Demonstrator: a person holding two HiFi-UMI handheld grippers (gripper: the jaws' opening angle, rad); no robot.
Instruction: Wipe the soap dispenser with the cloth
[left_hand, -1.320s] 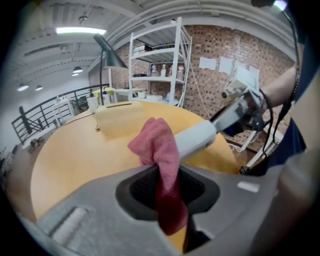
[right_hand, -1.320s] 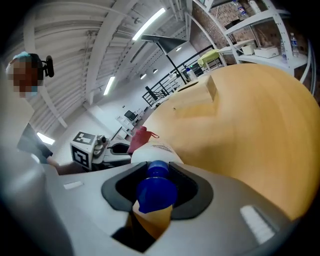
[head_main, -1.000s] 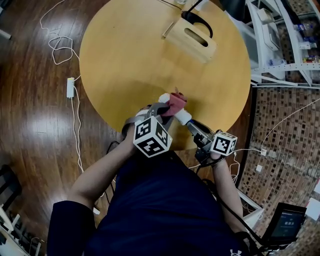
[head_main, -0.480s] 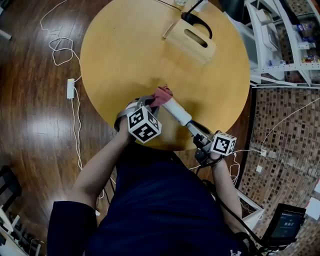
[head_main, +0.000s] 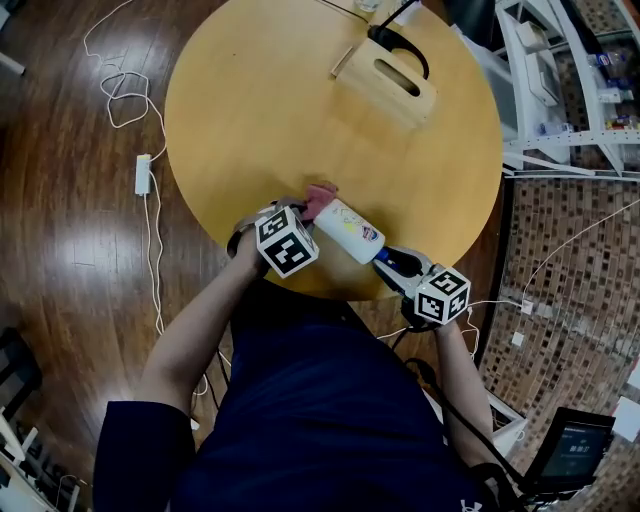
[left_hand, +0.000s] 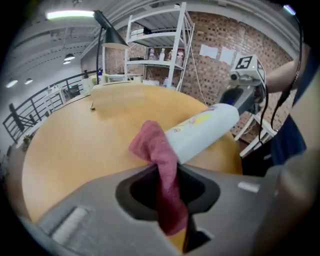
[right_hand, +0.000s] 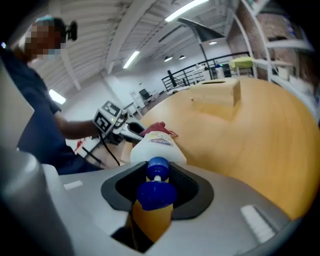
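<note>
At 6 o'clock on the table (head_main: 250, 100), right gripper (head_main: 395, 265) clamps the likely slick soap dispenser (head_main: 349, 231) by its pump neck; left gripper (head_main: 300, 212) pinches limp cloth (head_main: 321, 198).

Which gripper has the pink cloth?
The left gripper: the pink cloth hangs between its jaws. The right gripper holds the soap dispenser instead.

colours and patterns

cloth (left_hand: 159, 155): plain dull red-pink. soap dispenser (head_main: 348, 230): white body, blue pump, label printed yellow and blue. table (head_main: 260, 110): pale yellow wood. marker cubes (head_main: 288, 241): black squares on white. floor (head_main: 70, 230): glossy dark brown planks.
</note>
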